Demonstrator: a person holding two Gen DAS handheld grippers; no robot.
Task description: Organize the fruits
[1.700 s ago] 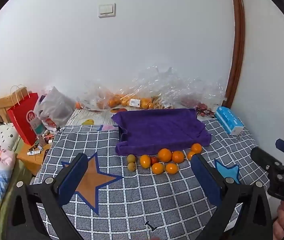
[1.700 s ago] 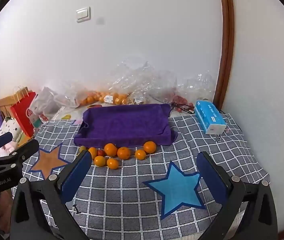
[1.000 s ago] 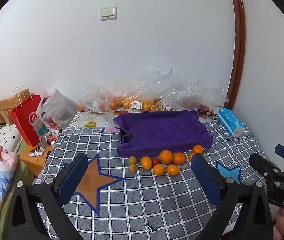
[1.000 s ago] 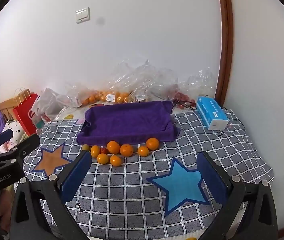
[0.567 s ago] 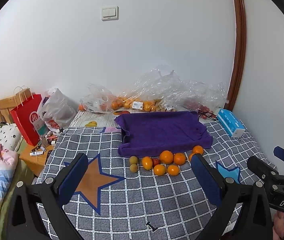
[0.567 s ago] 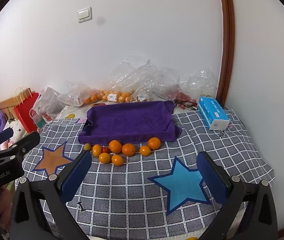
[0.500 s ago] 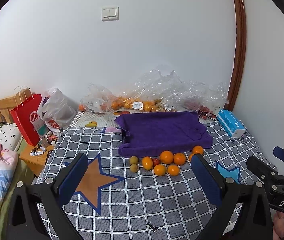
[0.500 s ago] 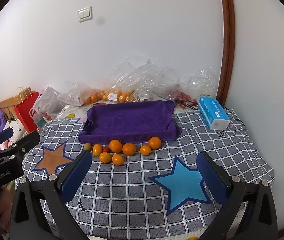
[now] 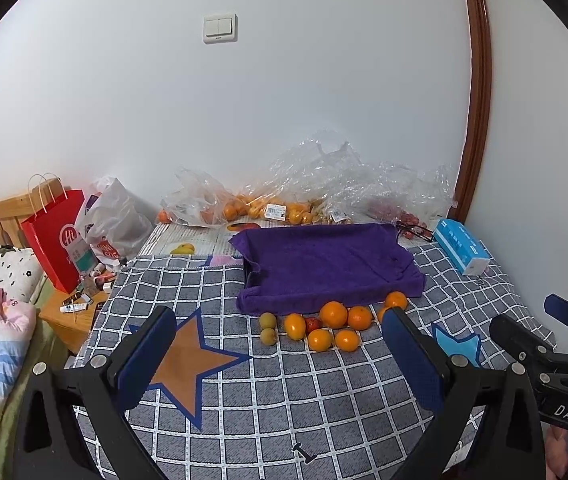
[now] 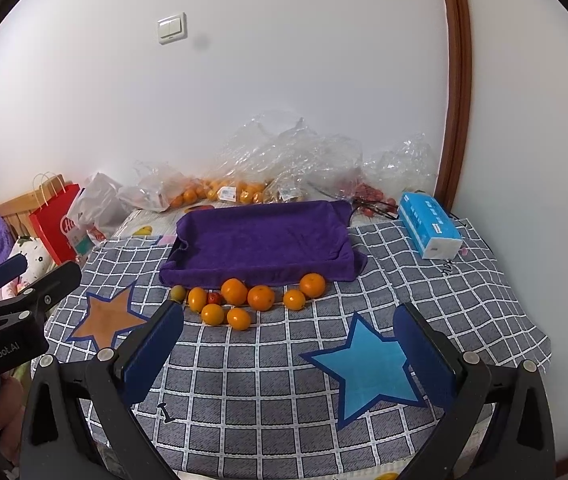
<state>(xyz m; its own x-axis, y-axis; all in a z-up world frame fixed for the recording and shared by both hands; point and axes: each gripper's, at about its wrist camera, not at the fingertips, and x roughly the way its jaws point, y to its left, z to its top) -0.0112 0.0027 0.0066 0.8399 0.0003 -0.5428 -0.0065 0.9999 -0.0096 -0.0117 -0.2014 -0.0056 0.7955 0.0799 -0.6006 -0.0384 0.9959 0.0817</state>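
Observation:
Several oranges (image 9: 334, 314) (image 10: 234, 291), two small yellow-green fruits (image 9: 267, 321) (image 10: 178, 292) and a small red fruit (image 9: 313, 324) (image 10: 214, 298) lie in a loose row on the grey checked cloth (image 9: 267, 396), just in front of a tray draped in a purple towel (image 9: 326, 264) (image 10: 261, 240). My left gripper (image 9: 279, 356) is open, well short of the fruit, nothing between its fingers. My right gripper (image 10: 288, 348) is open too, empty, to the right of the left one and also short of the row.
Clear plastic bags of oranges (image 9: 259, 210) and crumpled wrap (image 10: 296, 152) line the wall behind the tray. A blue tissue pack (image 9: 460, 246) (image 10: 430, 230) lies at right. A red paper bag (image 9: 57, 236), a grey bag and a small wooden stand sit left of the bed.
Both grippers have drifted back and slightly up, so the fruit and tray sit a little lower and farther. Both stayed open; nothing on the cloth moved.

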